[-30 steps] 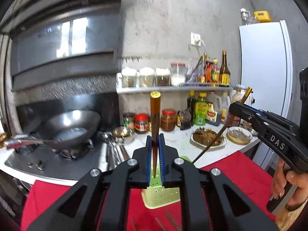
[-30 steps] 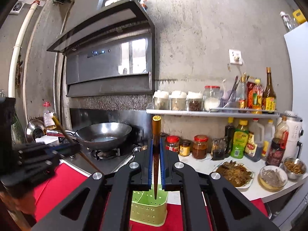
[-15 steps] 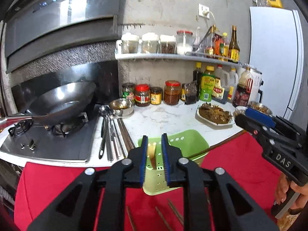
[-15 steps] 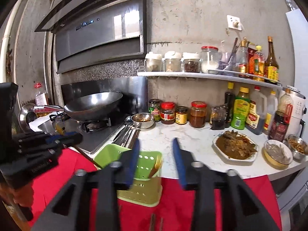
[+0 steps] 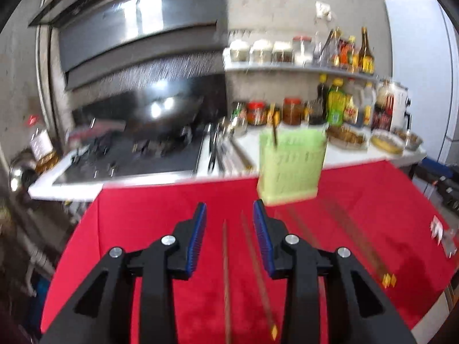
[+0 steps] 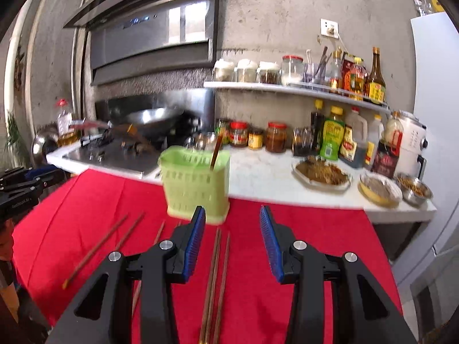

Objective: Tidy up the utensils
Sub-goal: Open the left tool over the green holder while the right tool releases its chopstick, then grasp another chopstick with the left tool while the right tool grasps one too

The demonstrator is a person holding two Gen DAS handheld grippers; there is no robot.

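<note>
Red cloth (image 5: 149, 215) covers the worktop under the left tongs (image 5: 229, 240), whose blue-padded jaws are opening with nothing pressed between them. Two thin brown wooden chopsticks (image 5: 226, 272) lie lengthwise in the gap below, probably lined up for the next pick. The pale green perforated plastic utensil holder (image 5: 291, 166) stands ahead and slightly right of them, one chopstick upright inside, though blur hides detail.

In the right view, the right tongs (image 6: 232, 243) stand parted and empty above a close-set bunch of chopsticks (image 6: 216, 272). The holder (image 6: 195, 183) sits just ahead, left of centre. More chopsticks (image 6: 94, 252) lie scattered further left, apparently awaiting collection.
</note>
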